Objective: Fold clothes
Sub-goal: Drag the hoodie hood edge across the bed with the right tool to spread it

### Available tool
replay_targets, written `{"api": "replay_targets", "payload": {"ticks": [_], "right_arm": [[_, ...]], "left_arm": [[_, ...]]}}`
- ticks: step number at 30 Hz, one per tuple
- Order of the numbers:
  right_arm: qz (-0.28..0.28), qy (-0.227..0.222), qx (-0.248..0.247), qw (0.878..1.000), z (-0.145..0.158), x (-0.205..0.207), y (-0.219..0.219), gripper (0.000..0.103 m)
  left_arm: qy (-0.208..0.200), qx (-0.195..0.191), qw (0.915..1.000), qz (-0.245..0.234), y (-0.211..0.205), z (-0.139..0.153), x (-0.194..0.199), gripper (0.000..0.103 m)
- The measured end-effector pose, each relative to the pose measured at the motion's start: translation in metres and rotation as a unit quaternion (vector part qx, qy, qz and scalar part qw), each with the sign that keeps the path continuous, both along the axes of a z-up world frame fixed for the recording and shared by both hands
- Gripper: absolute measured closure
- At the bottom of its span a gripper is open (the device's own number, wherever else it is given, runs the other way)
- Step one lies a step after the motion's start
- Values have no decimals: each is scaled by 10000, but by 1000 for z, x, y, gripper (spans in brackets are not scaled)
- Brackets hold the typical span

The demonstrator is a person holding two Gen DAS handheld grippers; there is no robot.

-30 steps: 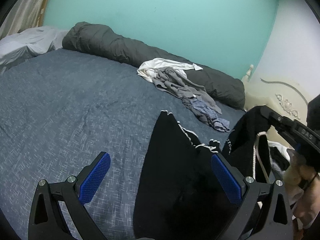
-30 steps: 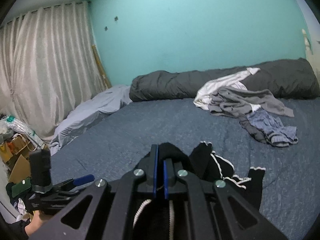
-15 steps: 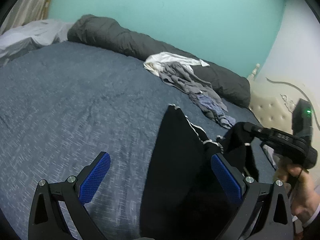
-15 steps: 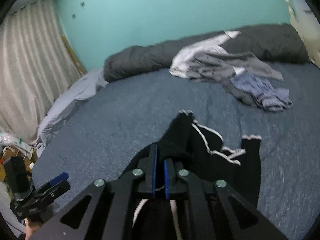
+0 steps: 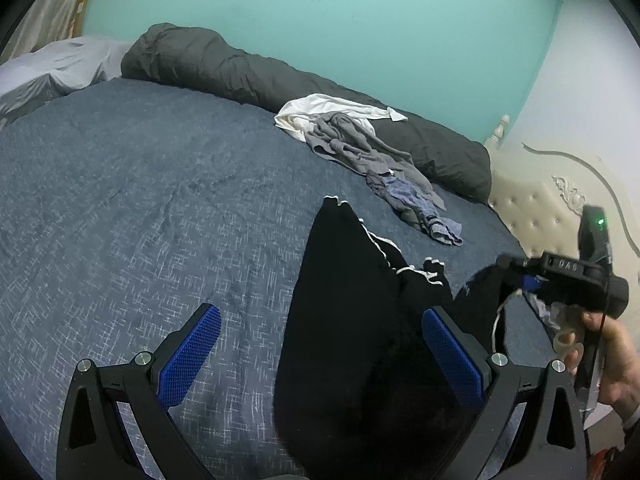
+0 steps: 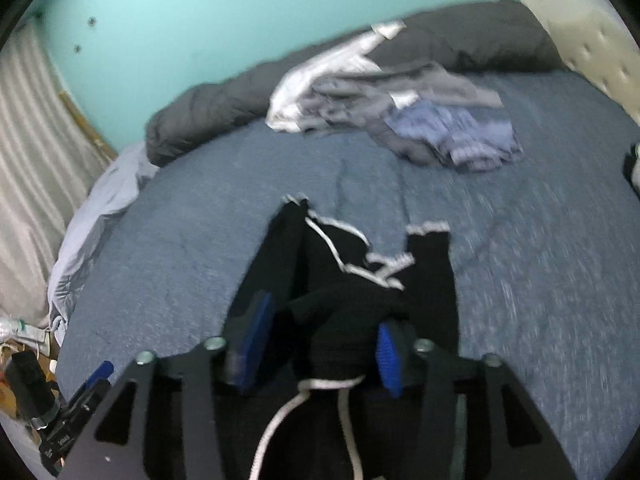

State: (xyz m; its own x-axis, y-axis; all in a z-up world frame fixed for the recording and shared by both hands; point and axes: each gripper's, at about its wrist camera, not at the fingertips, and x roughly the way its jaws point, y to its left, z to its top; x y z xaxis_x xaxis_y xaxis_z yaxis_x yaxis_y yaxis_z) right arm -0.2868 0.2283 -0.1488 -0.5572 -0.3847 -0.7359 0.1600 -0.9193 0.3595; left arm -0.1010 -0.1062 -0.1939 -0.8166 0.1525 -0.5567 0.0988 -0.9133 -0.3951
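- Black pants (image 6: pixel 356 280) on near side of blue bed (image 5: pixel 140 208): soft, floppy, light.
- Right gripper (image 6: pixel 320 344) opening, waistband between jaws.
- Left gripper (image 5: pixel 320 356) wide apart, holding nothing.
- Best grabbed at waistband corners.

A wide bed (image 5: pixel 140 200) covered with a mottled dark-blue blanket carries everything. Near, a black garment with white trim (image 5: pixel 344 300) lies spread. Farther right sits a crumpled heap of white, grey and blue clothes (image 5: pixel 360 148). A rolled dark-grey duvet (image 5: pixel 224 64) lines the far edge.
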Motion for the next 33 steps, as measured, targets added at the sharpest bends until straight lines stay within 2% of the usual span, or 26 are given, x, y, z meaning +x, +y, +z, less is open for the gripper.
{"api": "replay_targets", "payload": {"ticks": [2, 6, 10, 12, 15, 18, 21, 25, 26, 28, 30, 33], "right_arm": [[-36, -204, 47, 9998, -6, 0, 6, 49], [-137, -288, 100, 9994, -11, 5, 20, 49], [75, -317, 94, 9994, -11, 10, 24, 49], [117, -297, 251, 9992, -12, 10, 24, 49], [144, -314, 744, 9966, -15, 10, 19, 49], [152, -537, 951, 9939, -23, 8, 21, 49], [-61, -764, 1009, 9919, -29, 7, 31, 49], [-489, -790, 1352, 9865, -28, 8, 53, 49], [-624, -837, 1335, 9855, -29, 8, 61, 49], [-771, -935, 954, 9880, -30, 11, 76, 49], [-758, -1013, 475, 9908, -34, 14, 86, 49], [-645, -1025, 247, 9923, -39, 17, 83, 49]], "left_arm": [[0, -12, 10000, -11, 1, 0, 0, 1], [0, -37, 10000, -34, 2, 0, -1, 1], [0, -61, 10000, -56, 3, 0, -2, 0], [-7, -77, 10000, -56, 4, 0, -3, 1], [-18, -93, 9999, -56, 4, -1, -3, 0], [-19, -77, 9999, -61, 4, -2, -3, 0], [-43, -87, 9999, -56, 4, -3, -4, 0], [-42, -69, 10000, -37, 3, -3, -4, 0], [-35, -67, 10000, -44, 4, -3, -4, 0], [-21, -67, 10000, -56, 4, -3, -4, 0], [-18, -80, 9999, -75, 5, -3, -4, 0], [-25, -114, 9999, -122, 9, -3, -4, 1]]}}
